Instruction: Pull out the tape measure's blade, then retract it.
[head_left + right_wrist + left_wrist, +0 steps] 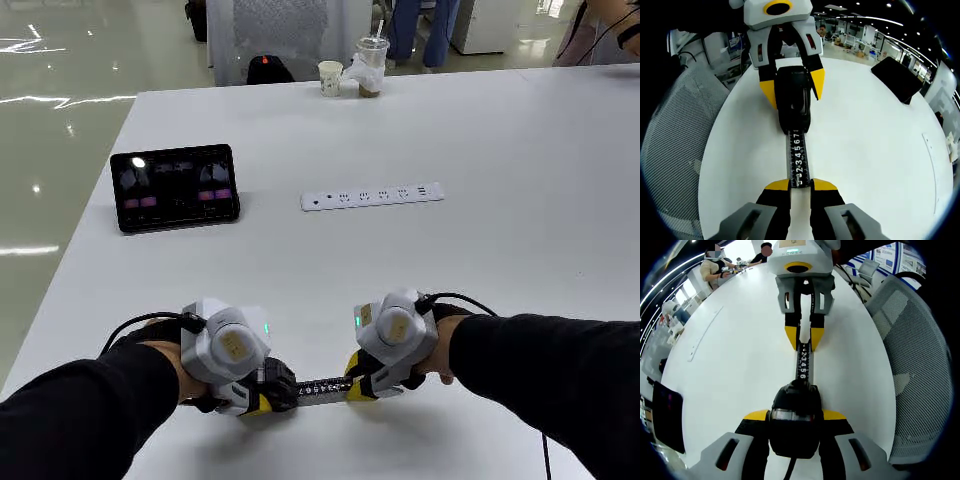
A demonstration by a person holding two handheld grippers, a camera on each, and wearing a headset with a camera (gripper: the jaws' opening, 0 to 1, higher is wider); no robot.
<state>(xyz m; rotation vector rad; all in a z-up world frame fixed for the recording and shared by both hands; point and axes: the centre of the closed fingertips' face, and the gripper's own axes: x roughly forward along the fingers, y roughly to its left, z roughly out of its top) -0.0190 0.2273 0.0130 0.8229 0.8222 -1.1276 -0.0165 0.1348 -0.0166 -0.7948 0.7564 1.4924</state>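
One white table (400,130), tape measure (283,386) held at its near edge.
Its case (794,97) is clamped by left gripper (795,416); short-drawn blade (797,157) is pinched at its tip by right gripper (800,186). Blade is judged thin, springy; tip hold is advised.

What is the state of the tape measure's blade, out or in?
Partly out: a short numbered stretch of blade runs from the case in the left tongs to the right tongs, shut on its tip.

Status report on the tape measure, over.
Left gripper shut on tape measure case. Right gripper shut on blade at its tip, short length out. Power strip and tablet well away across the table.
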